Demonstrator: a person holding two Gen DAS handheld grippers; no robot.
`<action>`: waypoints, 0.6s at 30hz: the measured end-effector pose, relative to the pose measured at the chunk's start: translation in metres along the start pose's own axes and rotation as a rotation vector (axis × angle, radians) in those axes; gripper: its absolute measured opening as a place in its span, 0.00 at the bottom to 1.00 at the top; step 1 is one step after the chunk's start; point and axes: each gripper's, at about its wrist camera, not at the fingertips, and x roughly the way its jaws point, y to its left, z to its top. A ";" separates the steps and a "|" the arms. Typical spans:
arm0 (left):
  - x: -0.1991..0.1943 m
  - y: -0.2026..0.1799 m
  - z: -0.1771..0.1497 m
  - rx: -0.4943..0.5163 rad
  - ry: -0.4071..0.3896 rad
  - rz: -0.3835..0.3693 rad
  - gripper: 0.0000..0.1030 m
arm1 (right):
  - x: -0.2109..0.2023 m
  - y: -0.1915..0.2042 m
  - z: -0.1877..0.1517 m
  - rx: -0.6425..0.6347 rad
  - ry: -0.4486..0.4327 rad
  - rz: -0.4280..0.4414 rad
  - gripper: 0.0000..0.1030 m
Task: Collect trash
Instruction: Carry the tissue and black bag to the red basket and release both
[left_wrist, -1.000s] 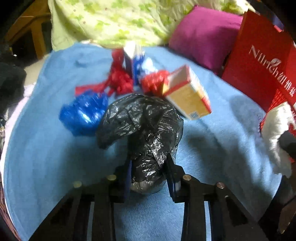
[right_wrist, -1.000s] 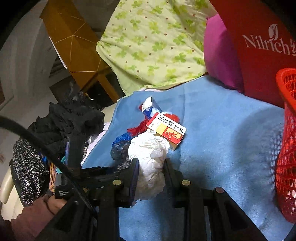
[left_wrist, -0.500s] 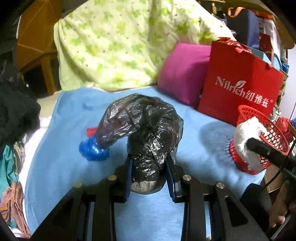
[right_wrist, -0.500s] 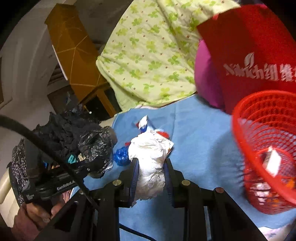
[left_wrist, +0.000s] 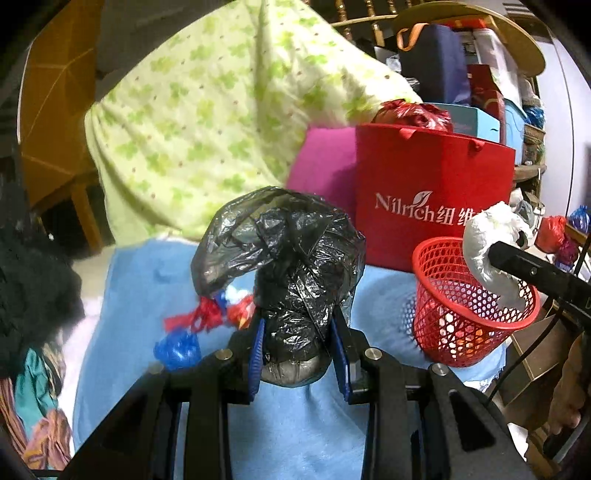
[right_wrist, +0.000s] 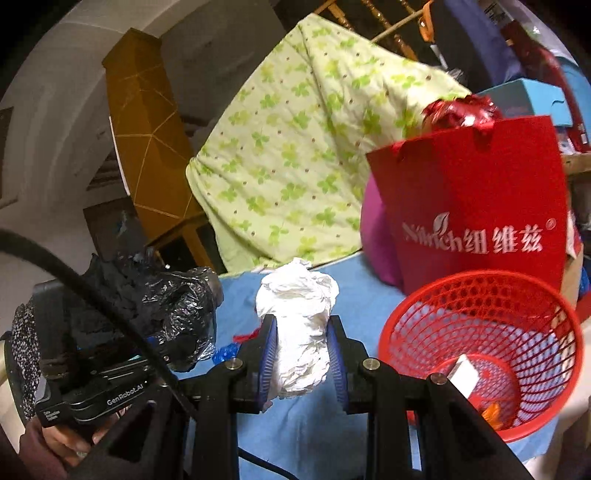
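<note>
Red mesh basket (right_wrist: 484, 354): stands on the blue cover (left_wrist: 295, 424) at your right, in front of the red paper bag (left_wrist: 432, 195). Inside it: a white card or carton piece (right_wrist: 463, 373), an orange scrap (right_wrist: 489, 411); the rest is blurred behind the mesh.

Red paper bag: upright, a crinkled red foil bundle (left_wrist: 413, 112) showing above its rim; what lies further down in it is hidden.

Your left gripper (left_wrist: 298, 363): clamped on the black plastic bag (left_wrist: 291, 273), held above the cover; the bag's loose upper part bulges over the blue pads.

Your right gripper (right_wrist: 301, 365): clamped on the white crumpled wad (right_wrist: 299, 325). The left camera shows the wad over the basket's far rim.

Still on the cover: red shreds (left_wrist: 201, 317) and a blue plastic ball (left_wrist: 177, 349), partly covered by the black bag.

Backdrop: green-patterned quilt (left_wrist: 221, 122), magenta cushion (left_wrist: 321, 166) half hidden by the paper bag.
</note>
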 end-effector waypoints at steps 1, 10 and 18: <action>-0.003 -0.005 0.003 0.008 -0.007 -0.001 0.33 | -0.004 -0.001 0.001 0.002 -0.008 -0.003 0.28; -0.012 -0.030 0.017 0.050 -0.036 -0.005 0.33 | -0.028 -0.021 0.009 0.029 -0.060 -0.043 0.28; -0.012 -0.057 0.029 0.097 -0.051 -0.025 0.33 | -0.043 -0.041 0.013 0.069 -0.084 -0.076 0.28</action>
